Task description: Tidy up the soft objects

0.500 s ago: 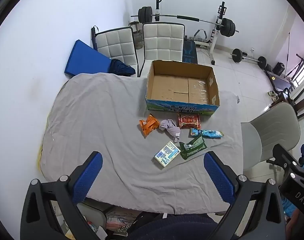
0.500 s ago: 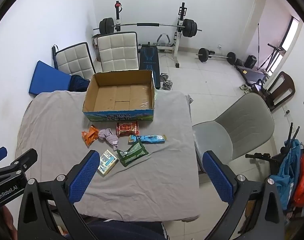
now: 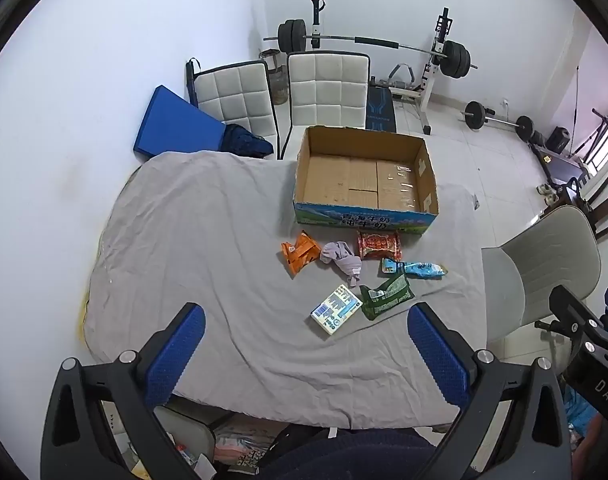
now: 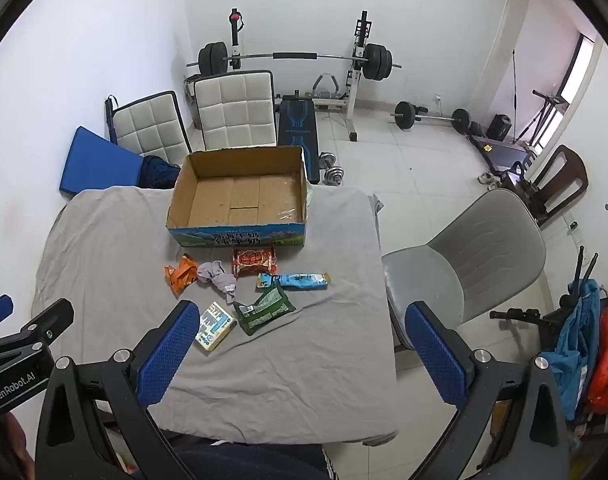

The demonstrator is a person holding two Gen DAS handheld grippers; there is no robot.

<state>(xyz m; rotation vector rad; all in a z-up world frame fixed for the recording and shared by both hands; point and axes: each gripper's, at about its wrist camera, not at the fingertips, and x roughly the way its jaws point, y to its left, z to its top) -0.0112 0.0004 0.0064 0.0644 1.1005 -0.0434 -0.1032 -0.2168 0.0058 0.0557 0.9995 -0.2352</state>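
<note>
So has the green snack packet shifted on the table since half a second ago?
No. The green snack packet still lies just right of the white carton, below the light-blue wrapper, well short of the cardboard box.

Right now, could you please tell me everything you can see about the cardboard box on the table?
The cardboard box is an open-topped, shallow rectangular carton of plain brown corrugated board, with nothing visible inside. Shiny tape runs across part of its floor. Its near outer wall carries a blue and green printed landscape with white Chinese characters. It sits upright and flat on the grey cloth at the table's far edge. The red snack packet lies just in front of it; whether they touch is unclear.
</note>
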